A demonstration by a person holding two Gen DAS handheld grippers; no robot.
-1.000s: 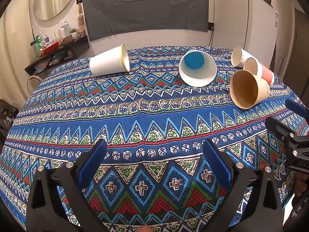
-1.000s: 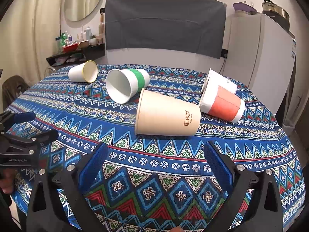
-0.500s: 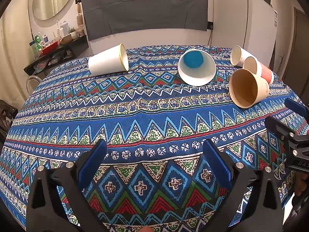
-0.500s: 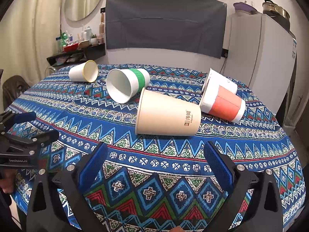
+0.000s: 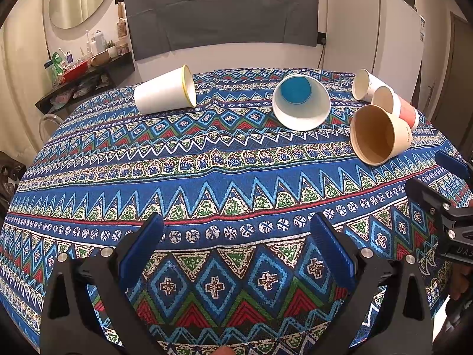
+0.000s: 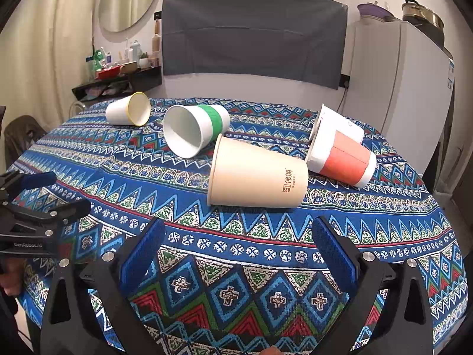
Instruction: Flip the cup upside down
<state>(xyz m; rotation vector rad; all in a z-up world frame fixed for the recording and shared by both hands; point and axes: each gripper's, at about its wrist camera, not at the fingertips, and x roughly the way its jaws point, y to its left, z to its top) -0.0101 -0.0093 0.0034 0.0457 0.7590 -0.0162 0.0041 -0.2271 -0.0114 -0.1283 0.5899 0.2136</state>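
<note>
Several paper cups lie on their sides on the patterned tablecloth. A tan cup lies nearest my right gripper, which is open and empty just in front of it. Behind it lie a white cup with a green band, a yellow-rimmed white cup, an orange-banded cup and a plain white cup. In the left wrist view the tan cup is at the right. My left gripper is open and empty over the front of the cloth.
The tablecloth covers the whole table. A white fridge stands at the back right, a cluttered shelf at the back left. Each gripper shows in the other's view, my right one at the right edge, my left one at the left edge.
Both grippers have barely moved; the left wrist view has shifted very slightly. No cup has moved.
</note>
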